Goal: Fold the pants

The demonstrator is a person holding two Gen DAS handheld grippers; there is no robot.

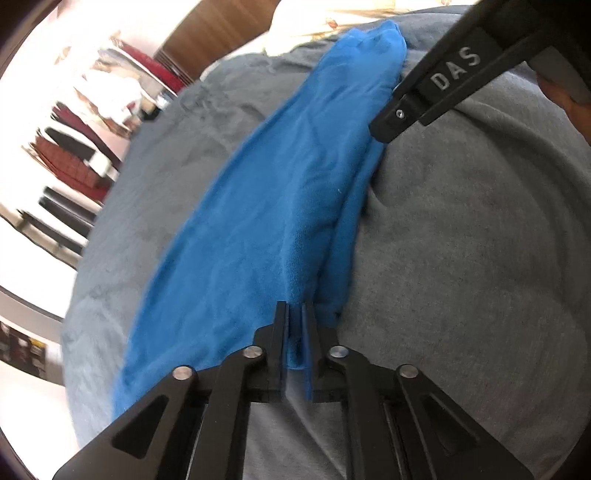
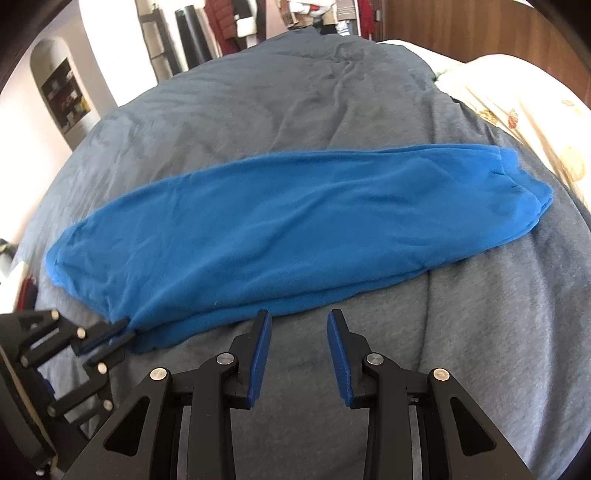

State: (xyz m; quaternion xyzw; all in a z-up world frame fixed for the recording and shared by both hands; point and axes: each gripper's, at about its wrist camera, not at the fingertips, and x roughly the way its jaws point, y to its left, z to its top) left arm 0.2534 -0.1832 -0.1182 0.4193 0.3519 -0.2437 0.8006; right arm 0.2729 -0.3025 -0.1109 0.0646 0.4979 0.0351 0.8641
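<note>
Bright blue pants (image 2: 280, 218) lie on a plain grey blanket (image 2: 280, 107), beside a cream sheet (image 2: 524, 110) printed with small orange-brown motifs, while the black right gripper (image 2: 299, 350) carries blue pads (image 2: 258, 354) on its fingers.

pants (image 2: 288, 221) | blue, soft | folded lengthwise, legs stacked, laid flat | stretched across the grey bed cover (image 2: 480, 332), cuffs toward the pillow edge

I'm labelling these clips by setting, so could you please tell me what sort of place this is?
Most likely a bedroom in a home. The blue pants lie on a bed covered with a grey blanket, a cream patterned pillow sits at its end, and clothes hang in the background.
</note>
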